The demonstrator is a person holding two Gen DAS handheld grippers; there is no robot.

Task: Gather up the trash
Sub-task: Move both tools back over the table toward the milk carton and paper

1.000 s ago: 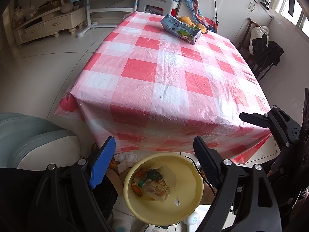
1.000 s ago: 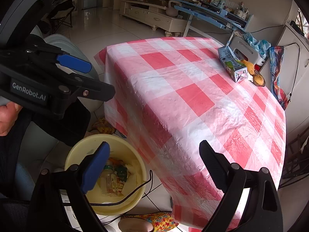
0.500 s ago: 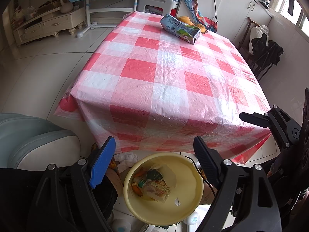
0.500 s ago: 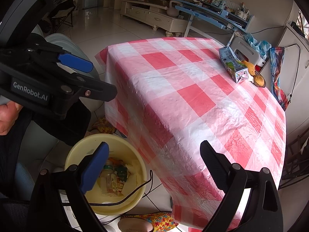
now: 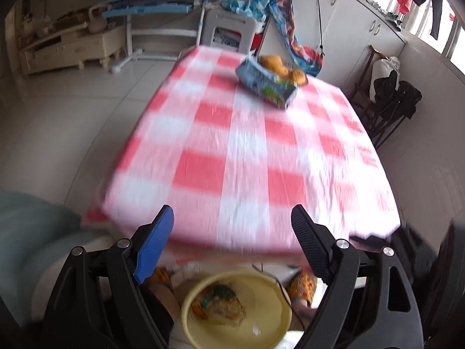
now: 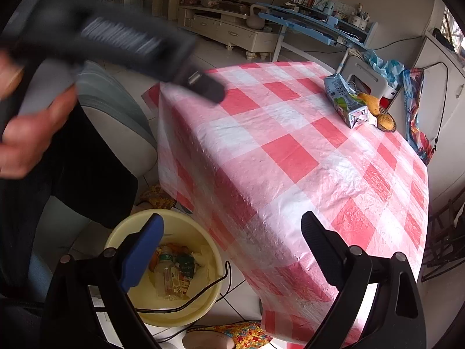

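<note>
Both grippers gape empty — left gripper (image 5: 232, 221), right gripper (image 6: 232, 229); only right wrist shows a hand (image 6: 26, 142).

White tiled floor (image 6: 221, 58); cream TV cabinet (image 6: 229, 32); blue desk (image 6: 314, 23); daylit window (image 5: 453, 37).

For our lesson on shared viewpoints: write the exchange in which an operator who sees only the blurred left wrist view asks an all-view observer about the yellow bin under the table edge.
Operator: What is in the yellow bin? My picture is smeared.
Observer: The right wrist view shows a clear plastic bottle lying among wrappers.
Operator: Is anything across the bin?
Observer: A black cable runs over its rim on the side nearer the table.
Operator: Does the right claw hold anything?
Observer: No, it is open with nothing between its fingers.
</note>
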